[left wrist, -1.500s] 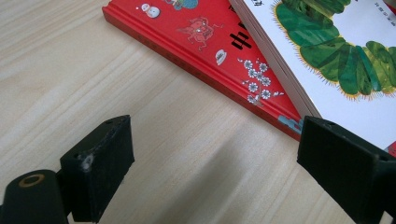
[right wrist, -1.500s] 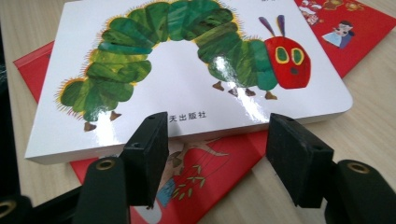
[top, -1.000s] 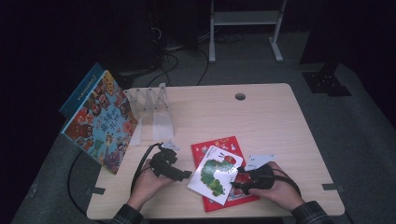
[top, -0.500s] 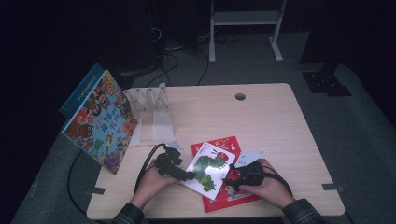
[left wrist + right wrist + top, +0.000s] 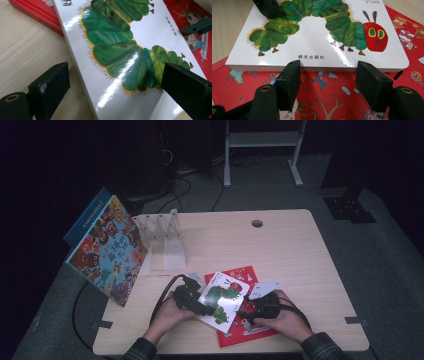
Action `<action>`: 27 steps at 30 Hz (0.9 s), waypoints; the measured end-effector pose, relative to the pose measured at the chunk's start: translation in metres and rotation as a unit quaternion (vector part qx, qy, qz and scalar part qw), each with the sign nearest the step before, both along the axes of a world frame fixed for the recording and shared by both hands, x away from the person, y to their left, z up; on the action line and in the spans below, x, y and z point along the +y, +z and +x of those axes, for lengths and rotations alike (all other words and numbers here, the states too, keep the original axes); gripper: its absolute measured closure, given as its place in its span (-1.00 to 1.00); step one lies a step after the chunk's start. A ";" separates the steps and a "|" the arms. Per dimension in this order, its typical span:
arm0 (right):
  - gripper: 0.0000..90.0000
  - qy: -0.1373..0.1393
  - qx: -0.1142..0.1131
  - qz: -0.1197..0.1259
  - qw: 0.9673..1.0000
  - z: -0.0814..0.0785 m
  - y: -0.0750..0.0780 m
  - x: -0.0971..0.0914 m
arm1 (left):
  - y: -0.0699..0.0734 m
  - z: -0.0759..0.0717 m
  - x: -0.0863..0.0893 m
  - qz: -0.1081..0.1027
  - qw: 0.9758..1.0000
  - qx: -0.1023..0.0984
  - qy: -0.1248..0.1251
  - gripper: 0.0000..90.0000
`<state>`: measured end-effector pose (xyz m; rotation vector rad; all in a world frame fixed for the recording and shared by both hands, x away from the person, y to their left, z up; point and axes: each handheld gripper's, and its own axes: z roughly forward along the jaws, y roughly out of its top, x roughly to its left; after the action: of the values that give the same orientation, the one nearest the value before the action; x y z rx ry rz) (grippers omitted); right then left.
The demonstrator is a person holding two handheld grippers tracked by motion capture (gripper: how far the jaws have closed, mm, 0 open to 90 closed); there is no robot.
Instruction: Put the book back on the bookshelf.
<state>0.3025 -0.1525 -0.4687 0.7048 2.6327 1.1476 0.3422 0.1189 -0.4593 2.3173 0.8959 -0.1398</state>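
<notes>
A white caterpillar board book lies across a red picture book near the table's front edge. My left gripper is open. In the left gripper view the white book has a corner between the wide jaws of the left gripper, one jaw on the wood beside the spine and the other over the cover. My right gripper is open too. In the right gripper view its jaws sit over the red book, just short of the near edge of the white book.
A colourful picture book leans off the table's left edge beside a clear acrylic rack. A small white card lies by the red book. The wooden table has a cable hole at the back.
The white book has come down and shifted left along with the left gripper, and now lies flatter on the red book. The right hand has edged left.
</notes>
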 end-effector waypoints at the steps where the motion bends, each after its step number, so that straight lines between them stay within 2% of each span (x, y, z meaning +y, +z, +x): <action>1: -0.20 0.000 0.000 0.000 1.000 0.000 0.000 0.000 | 0.000 0.000 -0.001 0.002 1.000 -0.001 -0.003 -0.84; 6: -0.21 -0.001 0.001 0.000 1.000 0.000 0.000 0.000 | 0.001 0.000 -0.005 0.017 1.000 0.002 -0.003 -0.89; 11: -0.22 -0.004 0.001 0.001 1.000 -0.001 -0.001 0.000 | 0.004 0.003 -0.007 0.014 1.000 0.019 0.008 -0.88; 13: -0.23 -0.005 0.003 0.002 1.000 -0.001 -0.001 0.000 | 0.005 0.004 -0.006 0.016 1.000 0.020 0.006 -0.85; 20: -0.26 -0.007 0.006 0.002 1.000 0.000 -0.001 -0.001 | 0.013 0.004 0.001 -0.030 0.999 0.026 0.022 -0.80; 27: -0.27 -0.006 0.006 -0.001 1.000 0.000 -0.001 -0.002 | 0.021 0.001 0.001 -0.040 0.999 0.011 0.021 -0.78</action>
<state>0.3021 -0.1542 -0.4696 0.7297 2.6356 1.1408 0.3428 0.1203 -0.4381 2.2257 0.9332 -0.1808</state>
